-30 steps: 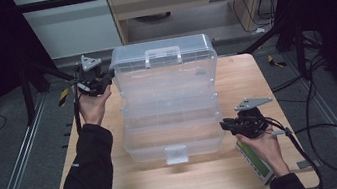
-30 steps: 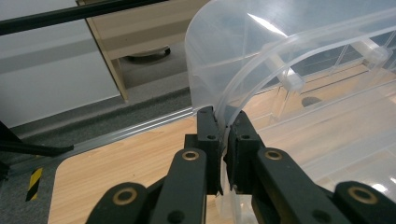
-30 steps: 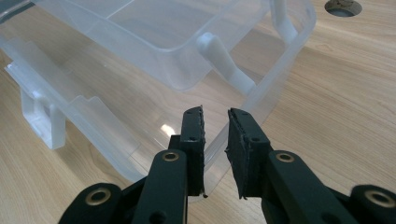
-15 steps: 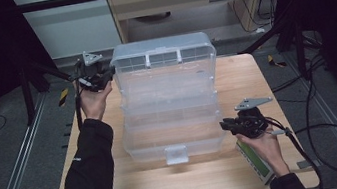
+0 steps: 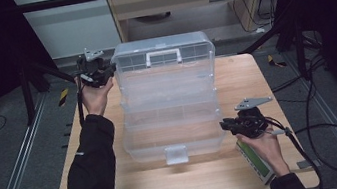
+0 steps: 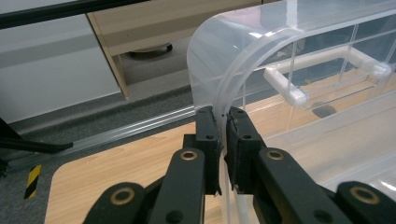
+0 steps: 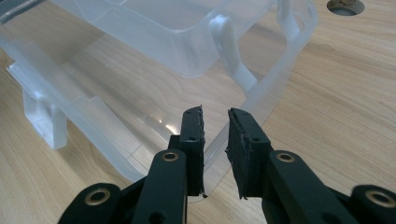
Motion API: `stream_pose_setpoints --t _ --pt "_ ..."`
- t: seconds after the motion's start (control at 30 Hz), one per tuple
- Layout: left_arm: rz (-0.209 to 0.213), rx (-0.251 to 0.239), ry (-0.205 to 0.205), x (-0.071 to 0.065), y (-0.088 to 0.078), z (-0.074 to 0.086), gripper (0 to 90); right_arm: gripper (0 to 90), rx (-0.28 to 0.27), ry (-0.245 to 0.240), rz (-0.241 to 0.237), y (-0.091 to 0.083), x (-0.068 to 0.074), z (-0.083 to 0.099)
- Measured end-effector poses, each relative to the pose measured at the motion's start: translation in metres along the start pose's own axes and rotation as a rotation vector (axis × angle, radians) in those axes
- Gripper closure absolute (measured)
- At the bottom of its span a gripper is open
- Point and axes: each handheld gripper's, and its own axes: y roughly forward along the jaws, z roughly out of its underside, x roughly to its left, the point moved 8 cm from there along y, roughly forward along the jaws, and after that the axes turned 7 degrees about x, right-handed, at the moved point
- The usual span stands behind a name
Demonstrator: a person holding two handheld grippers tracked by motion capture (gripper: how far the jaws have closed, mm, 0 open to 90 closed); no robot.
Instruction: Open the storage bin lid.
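Note:
A large clear plastic tiered storage box (image 5: 170,119) stands open in the middle of the wooden table (image 5: 195,184). Its lid (image 5: 163,72), with a white handle (image 5: 163,56), is raised at the far side. My left gripper (image 5: 111,71) is shut on the lid's far left edge; in the left gripper view the thin curved lid wall (image 6: 219,79) sits pinched between the jaws of the left gripper (image 6: 223,114). My right gripper (image 5: 224,125) is at the box's near right corner. In the right gripper view the base rim (image 7: 261,93) runs between the jaws of the right gripper (image 7: 215,114), which close on it.
A white latch (image 5: 176,154) sticks out at the box's front. A green and white flat object (image 5: 256,159) lies under the person's right hand. Cables (image 5: 333,125) trail off the table's right side. A cabinet (image 5: 193,0) stands beyond the far edge.
My left gripper has moved right and away from the person with the lid's edge in it, so the lid stands higher. The right gripper has stayed at the base corner.

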Motion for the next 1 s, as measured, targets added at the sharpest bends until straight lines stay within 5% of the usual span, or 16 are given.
stream_pose_setpoints --t 0.63,0.8,1.0 --pt "-0.014 0.023 0.004 0.003 0.009 -0.004 82.9 75.9 0.000 0.001 0.001 0.000 0.000 0.000" --pt "-0.024 0.041 0.032 0.005 0.013 -0.003 81.6 76.1 0.002 -0.001 0.003 0.000 0.000 0.000" --pt "-0.019 0.053 0.010 0.011 0.013 0.004 85.9 76.2 0.006 -0.003 0.004 0.000 0.000 0.000"
